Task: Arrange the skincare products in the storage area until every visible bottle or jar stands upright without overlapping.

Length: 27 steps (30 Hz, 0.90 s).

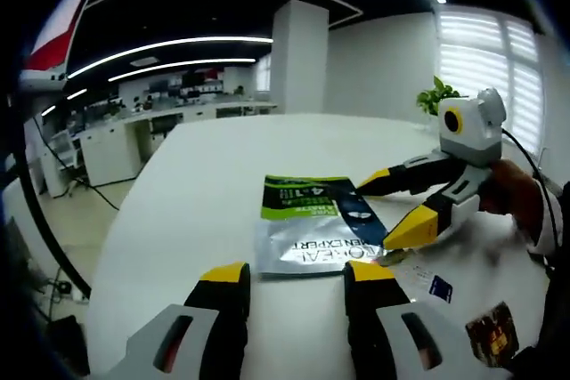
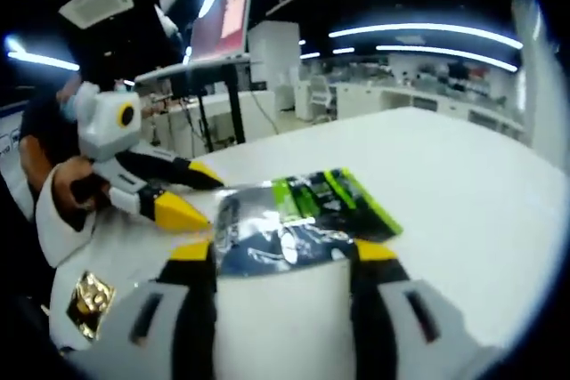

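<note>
Progress looks slight: no bottle or jar stands upright anywhere near the flat silver-and-green foil sachet point(image 1: 307, 227) lying on the white surface point(image 1: 223, 166). Left tongs point(image 1: 296, 275) gape wide just short of the sachet's near edge. Right tongs point(image 2: 285, 254), also wide and empty, straddle its opposite edge, holding nothing.

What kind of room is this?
Probably a big open office: rows of desks in the back, long ceiling light strips, window blinds, and a large white table up front.
</note>
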Each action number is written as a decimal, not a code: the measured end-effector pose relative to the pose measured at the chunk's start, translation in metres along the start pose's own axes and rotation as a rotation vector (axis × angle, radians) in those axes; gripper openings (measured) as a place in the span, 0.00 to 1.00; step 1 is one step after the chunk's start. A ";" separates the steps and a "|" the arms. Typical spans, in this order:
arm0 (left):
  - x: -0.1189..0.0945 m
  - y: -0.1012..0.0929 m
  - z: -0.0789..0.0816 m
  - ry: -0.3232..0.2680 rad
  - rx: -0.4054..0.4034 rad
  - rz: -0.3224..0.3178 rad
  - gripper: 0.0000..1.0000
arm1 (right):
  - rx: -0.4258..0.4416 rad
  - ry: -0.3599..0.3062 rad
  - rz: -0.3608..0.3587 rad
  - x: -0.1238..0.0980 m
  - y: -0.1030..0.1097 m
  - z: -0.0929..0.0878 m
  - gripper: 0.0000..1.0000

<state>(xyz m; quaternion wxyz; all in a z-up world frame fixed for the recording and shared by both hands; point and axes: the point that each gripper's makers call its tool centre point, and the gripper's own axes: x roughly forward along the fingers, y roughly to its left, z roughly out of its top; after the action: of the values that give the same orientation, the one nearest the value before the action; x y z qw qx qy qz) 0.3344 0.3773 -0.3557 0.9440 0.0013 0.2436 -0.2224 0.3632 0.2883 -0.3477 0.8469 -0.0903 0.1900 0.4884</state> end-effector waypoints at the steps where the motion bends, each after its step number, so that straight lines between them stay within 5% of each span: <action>1: 0.001 0.000 0.001 -0.001 0.000 -0.001 0.43 | 0.004 -0.003 0.002 0.000 0.001 0.001 0.61; 18: 0.003 -0.010 0.005 -0.023 0.030 -0.013 0.40 | -0.004 0.032 -0.117 -0.005 -0.012 -0.007 0.66; 22: 0.006 -0.012 0.006 -0.033 0.025 -0.017 0.39 | 0.015 -0.009 -0.050 0.002 0.001 -0.002 0.66; 27: 0.009 -0.021 0.008 -0.051 0.018 -0.047 0.30 | 0.033 -0.015 -0.063 0.002 -0.001 -0.001 0.69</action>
<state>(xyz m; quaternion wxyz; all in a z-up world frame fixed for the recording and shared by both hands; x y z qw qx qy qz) 0.3365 0.3539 -0.3510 0.9444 -0.0014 0.2175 -0.2468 0.3650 0.2891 -0.3500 0.8647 -0.0784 0.1886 0.4589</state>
